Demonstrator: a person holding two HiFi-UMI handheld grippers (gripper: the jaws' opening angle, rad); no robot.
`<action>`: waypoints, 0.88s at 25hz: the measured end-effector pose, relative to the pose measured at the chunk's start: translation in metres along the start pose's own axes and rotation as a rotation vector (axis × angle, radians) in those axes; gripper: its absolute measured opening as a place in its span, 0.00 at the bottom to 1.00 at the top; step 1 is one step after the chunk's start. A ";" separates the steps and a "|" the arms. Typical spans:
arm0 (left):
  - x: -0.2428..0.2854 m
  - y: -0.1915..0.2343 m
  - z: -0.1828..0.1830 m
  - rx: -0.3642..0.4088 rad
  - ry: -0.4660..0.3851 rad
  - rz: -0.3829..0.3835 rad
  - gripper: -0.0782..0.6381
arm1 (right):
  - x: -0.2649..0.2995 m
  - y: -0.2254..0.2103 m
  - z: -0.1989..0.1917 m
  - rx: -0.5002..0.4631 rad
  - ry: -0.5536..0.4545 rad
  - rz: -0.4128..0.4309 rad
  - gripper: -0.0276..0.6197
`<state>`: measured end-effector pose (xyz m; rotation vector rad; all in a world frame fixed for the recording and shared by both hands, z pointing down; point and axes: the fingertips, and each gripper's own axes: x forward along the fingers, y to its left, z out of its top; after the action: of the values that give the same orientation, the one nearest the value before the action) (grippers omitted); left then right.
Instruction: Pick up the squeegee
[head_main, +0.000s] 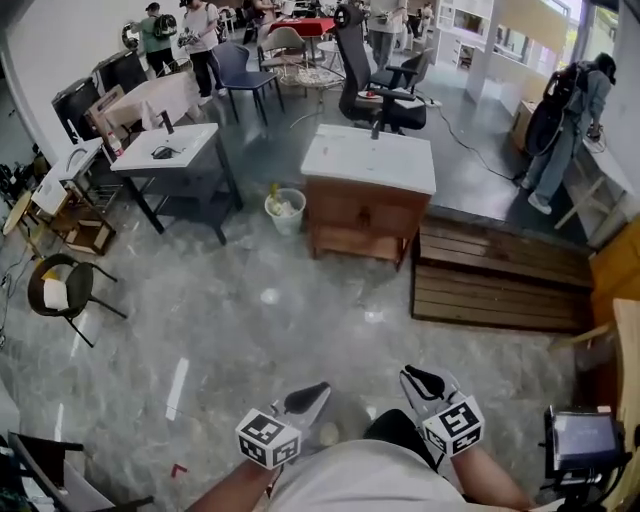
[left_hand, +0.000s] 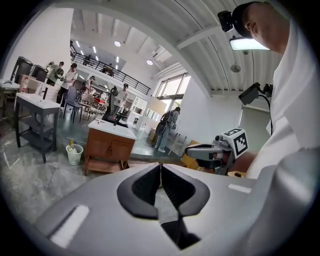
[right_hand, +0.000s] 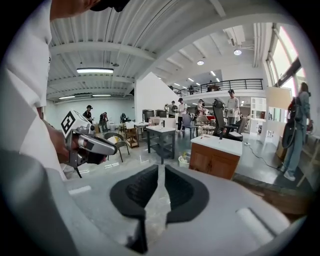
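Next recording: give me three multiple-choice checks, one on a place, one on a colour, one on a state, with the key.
1. The white bin stands: A) left of the wooden cabinet B) on top of it C) behind it.
2. The cabinet's top is: A) red B) black C) white.
3. The left gripper has its jaws: A) wide apart B) together, empty C) clamped on something.
Key: A, the head view shows it beside the cabinet's left side; C, the slab is white; B, they meet with nothing between.
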<state>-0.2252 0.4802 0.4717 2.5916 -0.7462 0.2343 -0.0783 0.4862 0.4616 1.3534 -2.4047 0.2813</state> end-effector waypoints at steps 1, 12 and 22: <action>0.005 0.006 0.002 -0.003 -0.003 0.002 0.14 | 0.004 -0.005 0.001 -0.003 0.002 -0.005 0.09; 0.118 0.077 0.054 -0.012 0.041 0.068 0.21 | 0.095 -0.132 0.029 -0.013 -0.034 0.022 0.14; 0.254 0.139 0.153 0.019 -0.003 0.168 0.22 | 0.171 -0.278 0.077 -0.057 -0.102 0.105 0.15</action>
<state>-0.0807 0.1869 0.4542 2.5491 -0.9683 0.2895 0.0613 0.1813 0.4592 1.2475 -2.5516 0.1738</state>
